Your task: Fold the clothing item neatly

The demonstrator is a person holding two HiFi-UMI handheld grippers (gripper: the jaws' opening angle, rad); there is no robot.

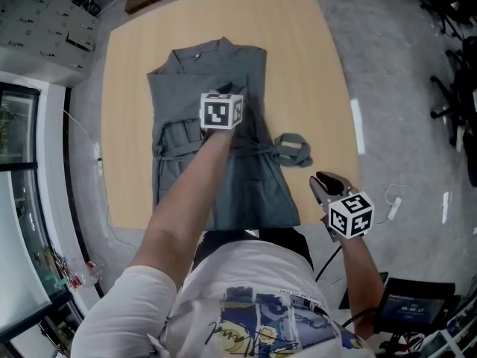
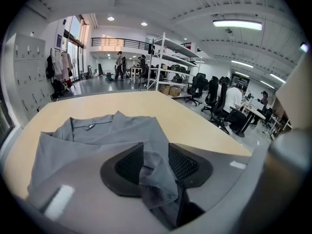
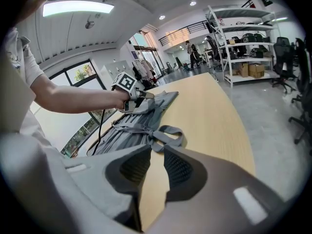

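Squarely on the pale wooden bench lies the grey garment, spread lengthwise with its buttoned collar at the far end and its hem at the near edge by the person. A belt of the same cloth is tied across the garment's waist, and its looped end trails off the garment's right side onto bare wood. Over the garment's upper middle sits the left gripper. Its fingers are released, with a raised fold of the grey cloth lying loosely in the gap between them. Off the garment's lower right corner, past the bench edge and above the grey floor, hangs the right gripper. Its fingers stand slightly apart and grasp nothing.
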